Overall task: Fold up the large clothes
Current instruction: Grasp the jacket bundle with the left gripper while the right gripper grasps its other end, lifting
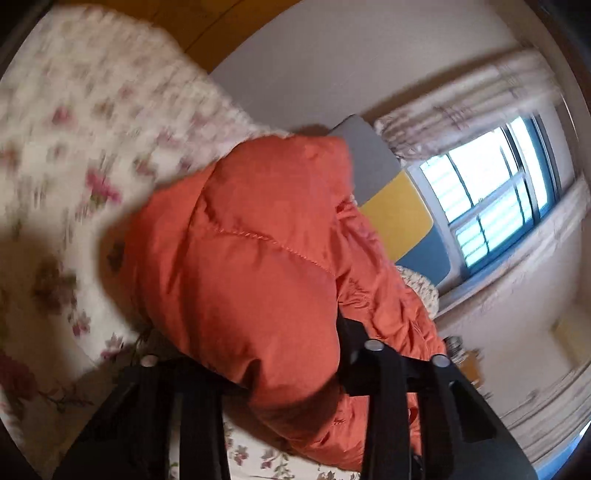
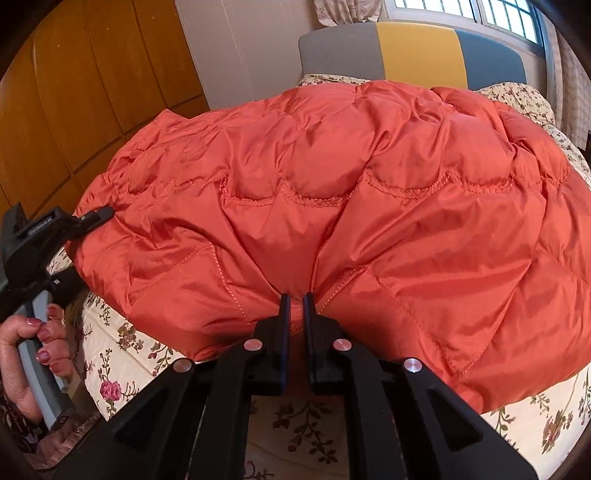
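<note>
so the big orange quilted puffer jacket [image 2: 332,206] is spread across the bed with the cream floral bedsheet [image 2: 122,354], taking up most of the right wrist view from about 9 o'clock all the way round to 3 o'clock. Its shiny fabric bunches into folds that run down toward 6 o'clock, where the right tongs [image 2: 296,295] are nearly closed, pinching a gathered bit of the jacket's near edge between the two black fingers

The left tongs [image 2: 105,213] show up in that same view at 9 o'clock, tip touching the jacket's left edge. A hand [image 2: 33,350] with painted nails grips the grey handle below it, around 8 o'clock

In the left wrist view everything is tilted and pretty blurry. A puffy lump of the jacket sits dead centre and covers the spot where the fingers of the left tongs [image 1: 295,354] meet, so the tips are hidden. One black finger [image 1: 354,343] presses against the fabric at about 5 o'clock, the other is buried under it. Looks clamped on the jacket, with fabric bulging out on both sides

Behind the jacket, a padded headboard in grey, yellow and blue panels [image 2: 417,48] stands at 12 o'clock, with a window [image 2: 461,9] above it. Orange-brown wooden wardrobe doors [image 2: 81,85] fill 10 o'clock
</note>
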Motion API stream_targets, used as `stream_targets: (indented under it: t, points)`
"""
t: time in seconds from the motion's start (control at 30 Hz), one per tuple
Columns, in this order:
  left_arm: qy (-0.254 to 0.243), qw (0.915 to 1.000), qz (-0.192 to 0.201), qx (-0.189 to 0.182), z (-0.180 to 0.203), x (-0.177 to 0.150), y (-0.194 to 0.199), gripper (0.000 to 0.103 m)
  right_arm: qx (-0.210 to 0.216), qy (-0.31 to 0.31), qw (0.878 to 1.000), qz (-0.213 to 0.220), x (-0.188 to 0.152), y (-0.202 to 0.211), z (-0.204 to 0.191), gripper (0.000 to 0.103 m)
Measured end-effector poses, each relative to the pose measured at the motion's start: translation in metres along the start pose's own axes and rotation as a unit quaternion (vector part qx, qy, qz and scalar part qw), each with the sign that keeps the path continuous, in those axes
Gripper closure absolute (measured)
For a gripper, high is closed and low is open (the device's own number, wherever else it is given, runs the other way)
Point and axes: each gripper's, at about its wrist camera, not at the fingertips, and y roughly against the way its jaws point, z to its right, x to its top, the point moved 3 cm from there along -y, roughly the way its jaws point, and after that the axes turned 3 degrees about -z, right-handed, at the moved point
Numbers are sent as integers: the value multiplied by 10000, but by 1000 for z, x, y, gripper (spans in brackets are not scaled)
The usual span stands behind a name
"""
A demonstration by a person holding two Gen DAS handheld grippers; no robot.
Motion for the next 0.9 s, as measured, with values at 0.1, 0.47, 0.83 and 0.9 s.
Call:
stream_targets:
  t: [0.1,0.47,0.83,0.9]
  points:
    - [-706,9971,282,-21,36,5,13,75,34,-72,10000,2,-2,1,4,98]
    - [-3062,9485,650,-493,172,-18,32,75,529,-823,9951,-109,6,-2,32,98]
    - [-4417,8940,633,-408,235,-54,12,75,-180,-1487,9865,670,3,103,112,74]
    - [-4573,8860,601,-466,240,-62,7,75,-620,-1850,9783,695,-7,119,141,74]
